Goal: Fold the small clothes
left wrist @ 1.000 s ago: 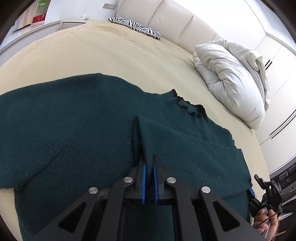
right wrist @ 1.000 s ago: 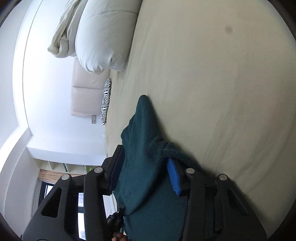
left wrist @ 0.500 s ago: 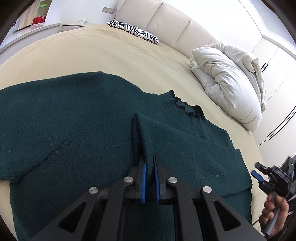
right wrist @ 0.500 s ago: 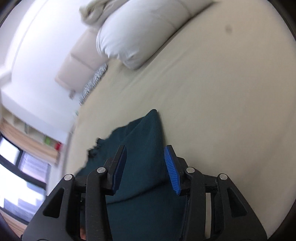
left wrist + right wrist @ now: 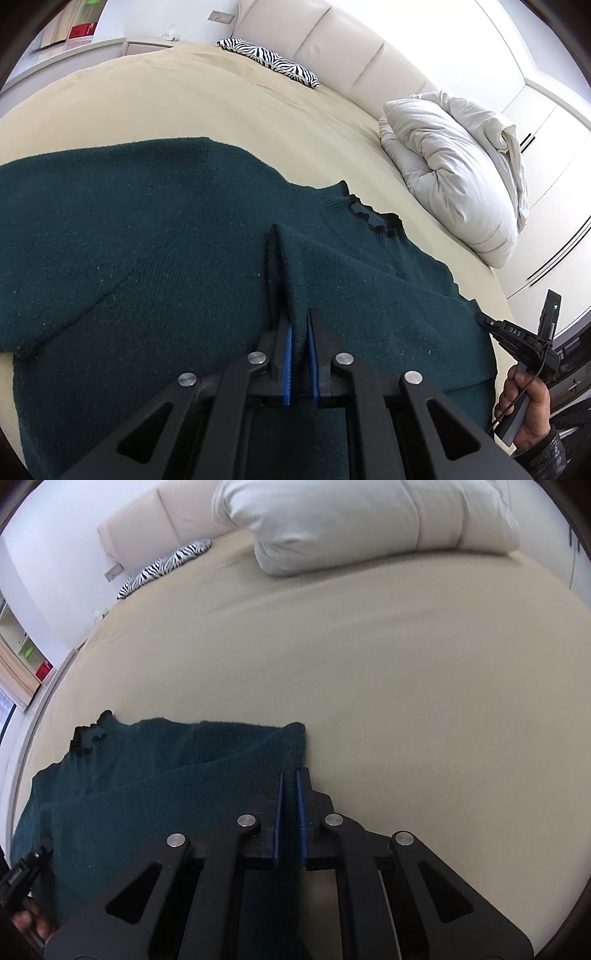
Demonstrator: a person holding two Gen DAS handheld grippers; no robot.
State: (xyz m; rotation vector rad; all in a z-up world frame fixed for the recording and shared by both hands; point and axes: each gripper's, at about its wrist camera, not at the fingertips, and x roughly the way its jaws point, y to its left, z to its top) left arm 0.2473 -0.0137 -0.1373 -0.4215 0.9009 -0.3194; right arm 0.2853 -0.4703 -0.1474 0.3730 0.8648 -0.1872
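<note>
A dark green knit sweater (image 5: 147,240) lies spread on the beige bed, its black-trimmed collar (image 5: 373,218) toward the headboard. My left gripper (image 5: 298,314) is shut on a raised fold in the middle of the sweater, which stands up as a ridge ahead of the blue pads. My right gripper (image 5: 290,775) is shut on the sweater's (image 5: 166,775) right edge, with the knit pinched between its pads next to the bare sheet. In the left wrist view the right gripper (image 5: 517,334) shows at the sweater's far right, held by a hand (image 5: 528,406).
A bunched white duvet (image 5: 454,173) lies at the right of the bed (image 5: 184,99). A zebra-print pillow (image 5: 269,62) rests against the cream padded headboard (image 5: 332,40). Beige sheet (image 5: 406,664) stretches beyond the sweater. Shelves with a red box (image 5: 83,29) stand far left.
The right gripper rolled upright, lifted along the sweater's right edge, and its open jaws shut on that edge. The left gripper kept its pinch on the middle fold.
</note>
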